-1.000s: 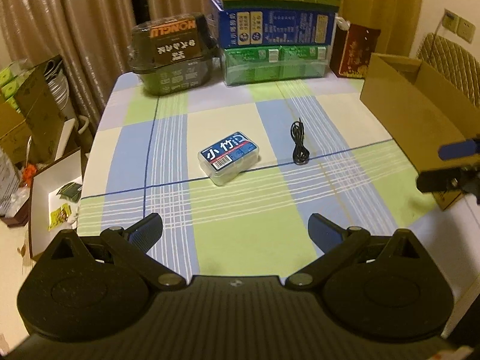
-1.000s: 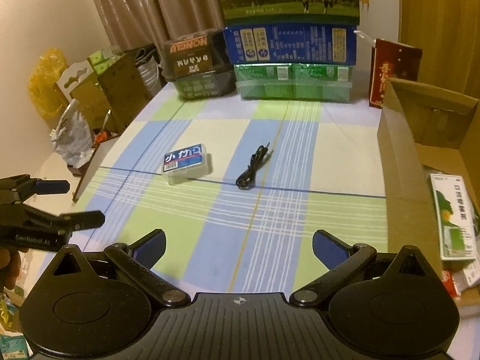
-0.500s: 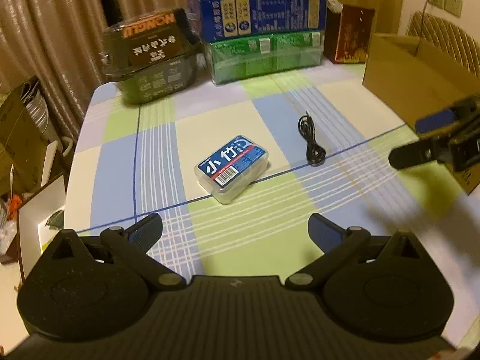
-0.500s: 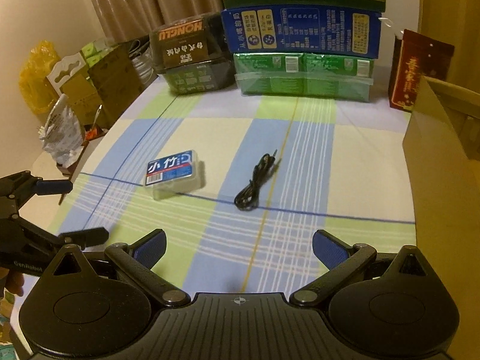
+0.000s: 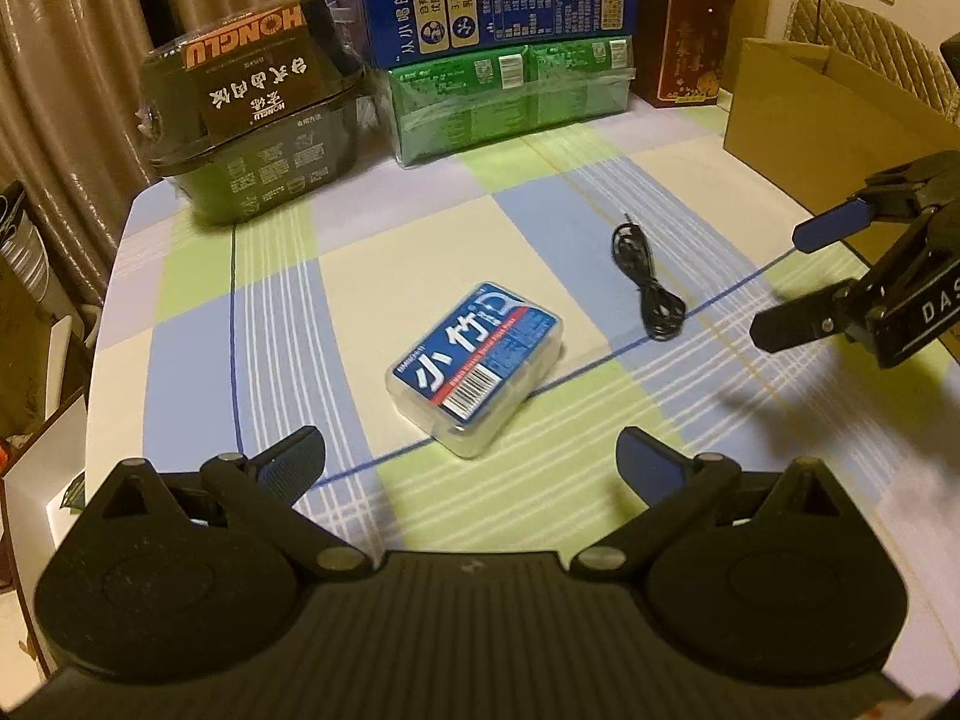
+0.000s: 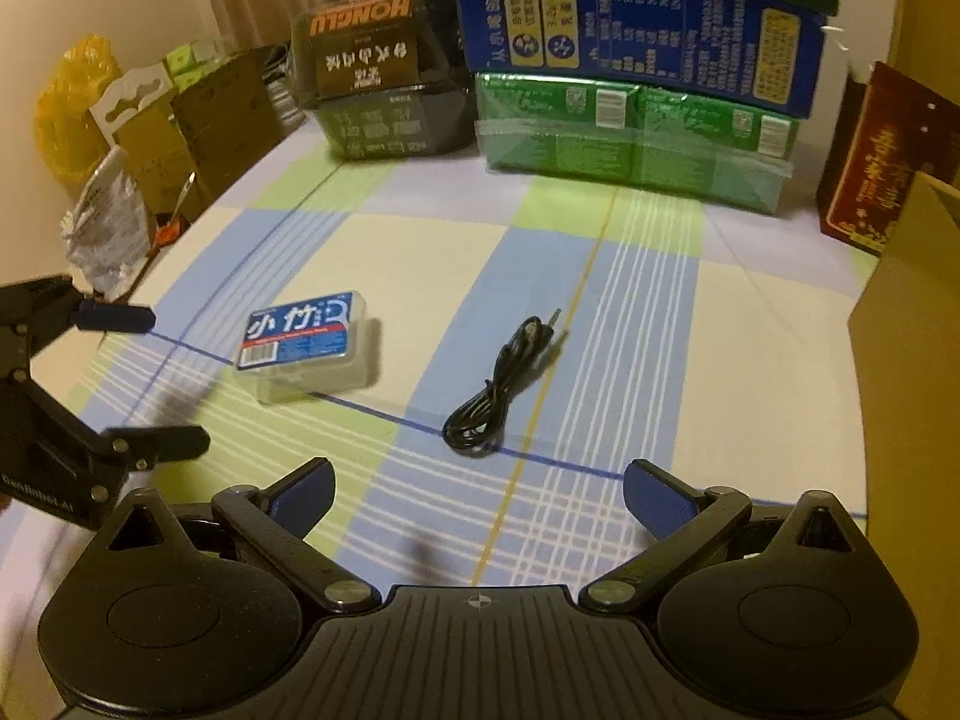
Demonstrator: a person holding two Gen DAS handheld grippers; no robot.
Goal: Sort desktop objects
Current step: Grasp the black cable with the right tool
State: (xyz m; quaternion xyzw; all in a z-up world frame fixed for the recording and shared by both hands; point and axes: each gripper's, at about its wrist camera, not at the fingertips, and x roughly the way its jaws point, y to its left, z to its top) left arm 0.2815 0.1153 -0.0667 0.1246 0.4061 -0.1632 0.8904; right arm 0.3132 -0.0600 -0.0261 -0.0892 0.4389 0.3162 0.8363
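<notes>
A clear plastic box with a blue label (image 5: 477, 367) (image 6: 306, 343) lies on the checked tablecloth. A coiled black cable (image 5: 647, 282) (image 6: 501, 387) lies to its right. My left gripper (image 5: 469, 465) is open, just short of the box, with nothing between its fingers; in the right wrist view it (image 6: 162, 381) shows at the left edge. My right gripper (image 6: 479, 501) is open too, just short of the cable, and appears at the right in the left wrist view (image 5: 792, 282).
An open cardboard box (image 5: 822, 114) (image 6: 912, 324) stands on the table's right side. Along the back sit a dark HONGLU package (image 5: 258, 120), stacked blue and green cartons (image 5: 504, 48) and a red box (image 5: 690, 42). Clutter lies beyond the left table edge (image 6: 120, 150).
Both grippers have moved forward over the table, the left toward the plastic box, the right toward the cable. Both stayed open. The box and cable have not moved.
</notes>
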